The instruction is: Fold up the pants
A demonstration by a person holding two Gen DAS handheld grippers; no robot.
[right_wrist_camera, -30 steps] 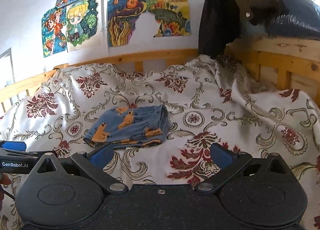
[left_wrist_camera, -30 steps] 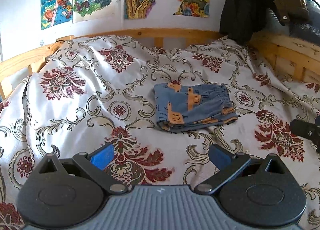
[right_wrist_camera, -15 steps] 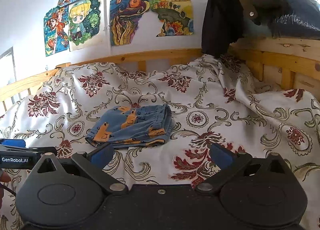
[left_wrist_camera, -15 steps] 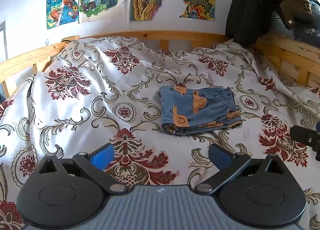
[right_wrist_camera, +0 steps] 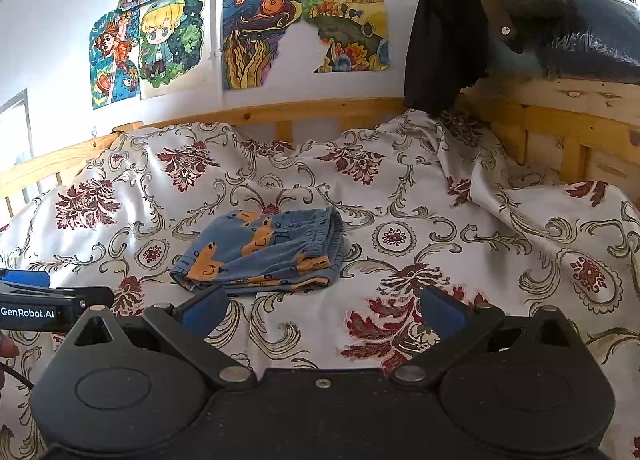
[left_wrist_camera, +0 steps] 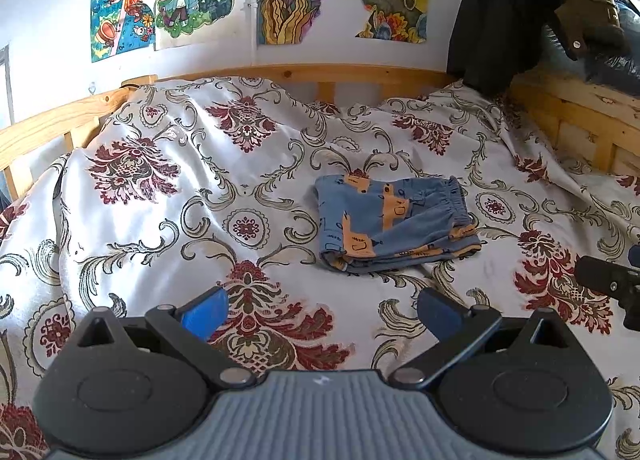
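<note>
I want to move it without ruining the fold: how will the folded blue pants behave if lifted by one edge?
The pants look like soft, thin cloth, so they would probably droop and unfold. The stacked layers seem loose, so pushing may shift them apart.

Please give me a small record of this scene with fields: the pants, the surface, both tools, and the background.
pants: blue pants with orange print, folded into a compact bundle
surface: floral bedspread on a wooden bed frame
left tool: left tool open, empty, short of the pants
right tool: right tool open, empty
background: drawings on wall; dark clothes hanging
</note>
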